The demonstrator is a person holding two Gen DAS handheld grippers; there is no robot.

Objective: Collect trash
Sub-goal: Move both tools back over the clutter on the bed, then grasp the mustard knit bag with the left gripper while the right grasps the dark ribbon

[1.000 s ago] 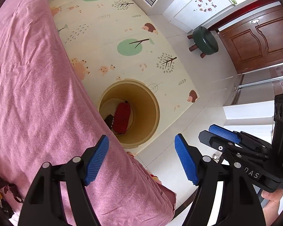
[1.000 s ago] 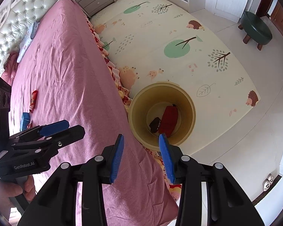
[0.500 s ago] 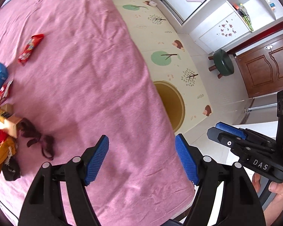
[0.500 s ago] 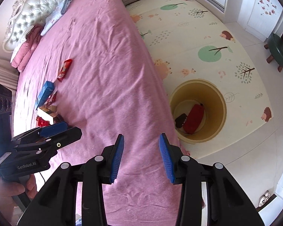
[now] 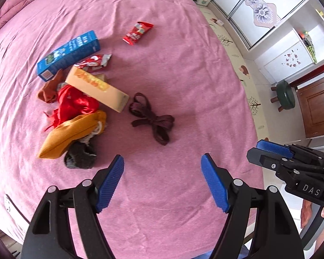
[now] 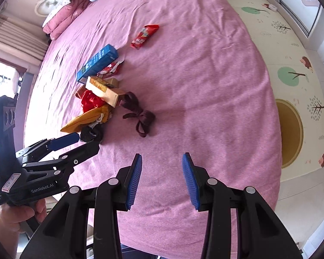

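Both grippers are hanging above the near end of the pink bedspread (image 5: 183, 69), and both are holding nothing: the left gripper (image 5: 162, 182) is showing its jaws spread wide, while the right gripper (image 6: 162, 178) is showing its jaws parted more narrowly. The trash is lying in a loose heap on the bedspread, ahead of the left gripper and to its left. In the left wrist view the heap is reading clearly — a blue carton (image 5: 69, 54) at the far side, a crumpled red-and-white wrapper (image 5: 94, 61) just beside it, a long yellow box (image 5: 97, 89) resting partly over a red cloth (image 5: 75, 105), an orange pouch (image 5: 72, 135) and a dark grey wad (image 5: 80, 157) nearest the blue pads. A dark maroon ribbon (image 5: 151, 118) is lying just right of the box, and a red snack packet (image 5: 137, 32) is sitting apart, farther up the bed. The right wrist view is giving what the left one is missing — the yellow bin (image 6: 289, 132) standing on the patterned play mat (image 6: 291, 49) beside the bed, only part of its opening showing past the bedspread's edge, well apart from the heap, and pink pillows (image 6: 67, 15) at the headboard. The left view alone is showing a green stool (image 5: 286, 95) by a brown door (image 5: 313, 108).
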